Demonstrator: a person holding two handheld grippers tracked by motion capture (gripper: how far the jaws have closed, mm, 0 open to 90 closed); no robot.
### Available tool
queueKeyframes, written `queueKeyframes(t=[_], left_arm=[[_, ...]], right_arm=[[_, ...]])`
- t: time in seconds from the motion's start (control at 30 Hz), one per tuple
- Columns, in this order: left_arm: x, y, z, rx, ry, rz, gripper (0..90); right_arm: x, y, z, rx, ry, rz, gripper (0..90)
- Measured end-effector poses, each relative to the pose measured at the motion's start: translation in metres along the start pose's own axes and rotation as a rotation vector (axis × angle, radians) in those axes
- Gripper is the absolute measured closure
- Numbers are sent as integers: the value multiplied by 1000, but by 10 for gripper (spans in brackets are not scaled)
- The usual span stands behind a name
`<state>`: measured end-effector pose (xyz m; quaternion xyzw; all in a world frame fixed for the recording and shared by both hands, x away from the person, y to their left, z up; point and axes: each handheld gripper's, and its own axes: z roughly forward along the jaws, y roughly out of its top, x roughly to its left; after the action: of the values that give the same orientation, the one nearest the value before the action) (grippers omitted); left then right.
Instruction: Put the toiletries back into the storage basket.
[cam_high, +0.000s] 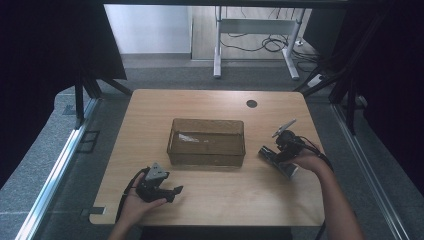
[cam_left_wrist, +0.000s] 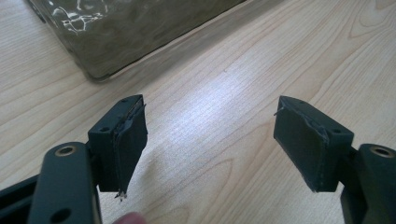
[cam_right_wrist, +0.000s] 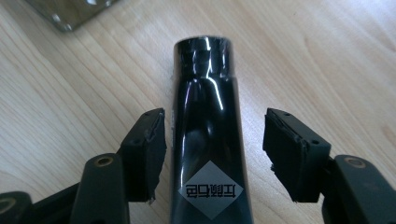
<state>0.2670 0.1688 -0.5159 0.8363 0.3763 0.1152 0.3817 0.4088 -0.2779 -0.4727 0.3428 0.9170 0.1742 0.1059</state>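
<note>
A glossy black tube (cam_right_wrist: 205, 116) with a grey diamond label lies on the wooden table (cam_high: 225, 195), its round cap pointing away from the camera. My right gripper (cam_right_wrist: 215, 149) is open around it, one jaw on each side, with a gap between each pad and the tube. In the high view the right gripper (cam_high: 278, 159) and the tube (cam_high: 266, 152) are right of a clear brownish container (cam_high: 207, 120). My left gripper (cam_high: 175, 192) rests near the table's front left. In its own view the left gripper (cam_left_wrist: 210, 140) is open over bare wood, with nothing between the jaws.
The container (cam_left_wrist: 130, 32) stands mid-table, and its corner (cam_right_wrist: 70, 11) is just beyond the tube. A dark cable hole (cam_high: 251, 103) sits near the table's far edge. Black curtains hang on both sides, and a white desk frame (cam_high: 255, 30) stands on the floor behind.
</note>
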Motion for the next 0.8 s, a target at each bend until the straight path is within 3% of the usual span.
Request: queueKeyframes(t=[0.43,0.8], left_arm=[[1,0,0,4,1,-2,262],[1,-1,0,4,0,-3,262]], right_arm=[[2,1,22,107,29,-45,379],[2,5,33,191,20,-68,424]])
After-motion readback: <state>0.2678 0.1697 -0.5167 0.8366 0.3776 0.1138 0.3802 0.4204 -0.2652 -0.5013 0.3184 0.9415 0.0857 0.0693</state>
